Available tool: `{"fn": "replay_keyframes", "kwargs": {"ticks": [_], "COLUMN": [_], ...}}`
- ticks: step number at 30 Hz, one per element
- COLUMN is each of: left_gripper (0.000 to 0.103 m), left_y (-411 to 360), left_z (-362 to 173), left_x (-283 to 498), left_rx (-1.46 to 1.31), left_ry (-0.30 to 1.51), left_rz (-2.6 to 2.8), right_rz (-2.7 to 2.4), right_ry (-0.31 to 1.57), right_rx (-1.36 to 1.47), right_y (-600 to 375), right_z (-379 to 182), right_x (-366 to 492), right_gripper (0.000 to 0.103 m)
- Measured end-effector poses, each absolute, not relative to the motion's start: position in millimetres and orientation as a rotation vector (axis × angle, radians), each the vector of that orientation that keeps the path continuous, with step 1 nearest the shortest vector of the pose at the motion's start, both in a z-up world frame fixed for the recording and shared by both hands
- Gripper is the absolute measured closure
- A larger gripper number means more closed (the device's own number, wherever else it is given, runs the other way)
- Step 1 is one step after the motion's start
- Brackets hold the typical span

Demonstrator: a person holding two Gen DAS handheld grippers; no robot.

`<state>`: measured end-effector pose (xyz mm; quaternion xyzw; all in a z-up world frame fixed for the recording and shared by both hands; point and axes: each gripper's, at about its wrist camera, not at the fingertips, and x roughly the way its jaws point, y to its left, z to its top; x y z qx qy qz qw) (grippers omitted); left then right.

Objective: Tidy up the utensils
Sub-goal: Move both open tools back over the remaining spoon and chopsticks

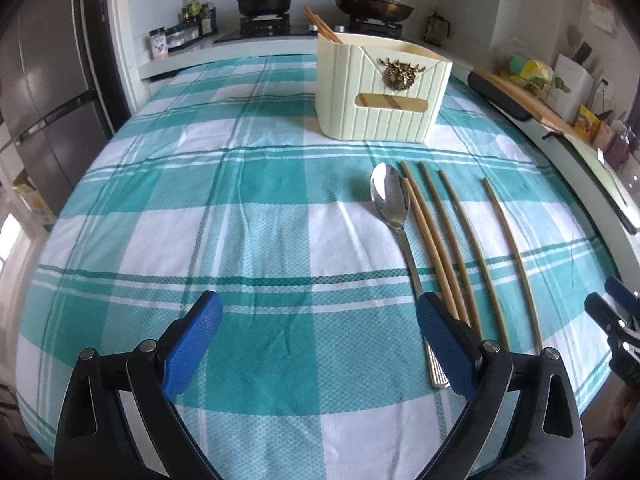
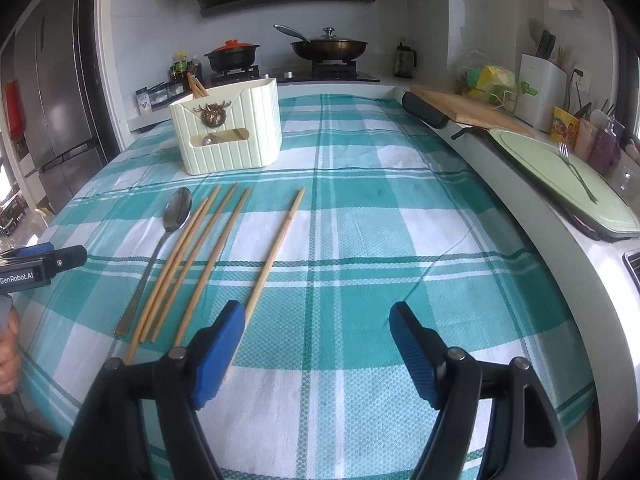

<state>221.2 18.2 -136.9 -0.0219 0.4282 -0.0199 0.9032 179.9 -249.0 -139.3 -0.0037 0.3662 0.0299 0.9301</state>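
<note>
Both the left hand-held gripper (image 1: pixel 318 326) and the right hand-held gripper (image 2: pixel 318 330) hover open and empty. A spoon (image 1: pixel 390 204) and five chopsticks (image 1: pixel 460 240) lie on the worktop (image 1: pixel 240 200).

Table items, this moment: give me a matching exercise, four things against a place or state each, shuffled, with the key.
Things:
1. spoon
2. lone chopstick
3. cream holder
4. fork

Places or states:
A. on the pale green board by the counter
B. standing upright, chopsticks poking out
C. lying apart from the other chopsticks
D. lying beside the chopstick group, bowl toward the holder

Pairs: 1-D, 2-C, 3-B, 4-A
</note>
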Motion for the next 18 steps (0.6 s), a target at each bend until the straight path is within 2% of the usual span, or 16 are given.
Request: {"fn": "replay_keyframes", "kwargs": {"ticks": [15,18], "left_gripper": [0.004,0.004], "left_y": [-36,-29], "left_z": [-181,-179], "left_x": [281,285], "left_rx": [0.164,0.130], "left_ry": [0.914,0.905], "left_rz": [-0.020,-0.006], "right_rz": [0.061,0.063], "right_ry": [0.745,0.754], "right_rx": [0.019,0.026], "right_y": [-257,-261], "right_z": [-139,-139], "right_x": [177,180], "right_gripper": [0.027,0.027]}}
